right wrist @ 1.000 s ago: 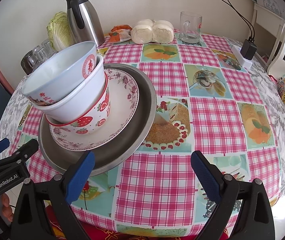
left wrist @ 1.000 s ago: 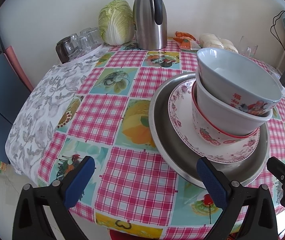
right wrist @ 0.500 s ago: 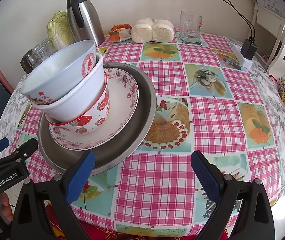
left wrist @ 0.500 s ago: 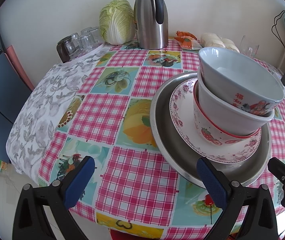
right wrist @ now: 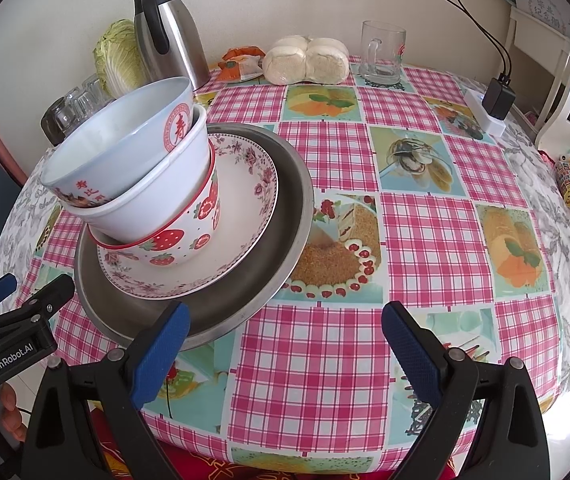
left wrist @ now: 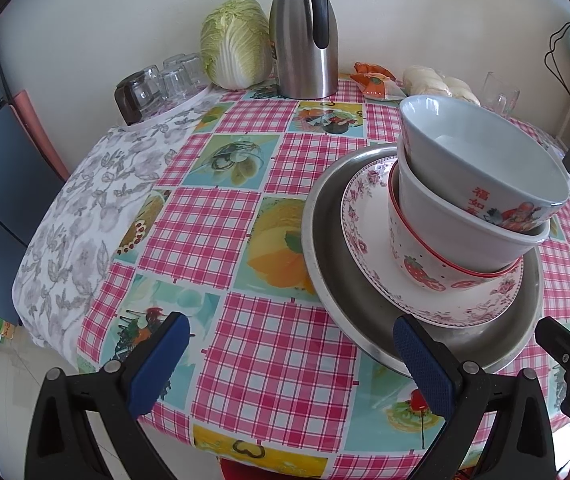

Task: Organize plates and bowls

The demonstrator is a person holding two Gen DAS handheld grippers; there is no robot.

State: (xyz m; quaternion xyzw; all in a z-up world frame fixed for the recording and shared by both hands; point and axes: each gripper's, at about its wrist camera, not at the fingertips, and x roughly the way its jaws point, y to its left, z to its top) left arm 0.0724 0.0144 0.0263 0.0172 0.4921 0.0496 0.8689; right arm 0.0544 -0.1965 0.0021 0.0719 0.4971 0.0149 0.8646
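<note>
A stack stands near the table's front edge: a wide metal plate (left wrist: 333,280) (right wrist: 285,240), a floral plate (left wrist: 369,248) (right wrist: 245,216), a strawberry bowl (left wrist: 417,264) (right wrist: 189,240), a plain white bowl (left wrist: 453,228) (right wrist: 153,204) and a tilted white bowl with red Chinese characters (left wrist: 485,160) (right wrist: 125,148). My left gripper (left wrist: 289,360) is open and empty, to the stack's front left. My right gripper (right wrist: 285,344) is open and empty, to the stack's front right. Each gripper shows at the edge of the other's view.
At the back of the checked tablecloth (left wrist: 225,220) stand a steel thermos jug (left wrist: 305,40), a cabbage (left wrist: 233,52), upturned glasses (left wrist: 157,84), wrapped buns (right wrist: 305,60) and a glass mug (right wrist: 381,52). A power strip with plug (right wrist: 489,112) lies at the right.
Both views have drifted slightly. The stack and both grippers' jaws look the same.
</note>
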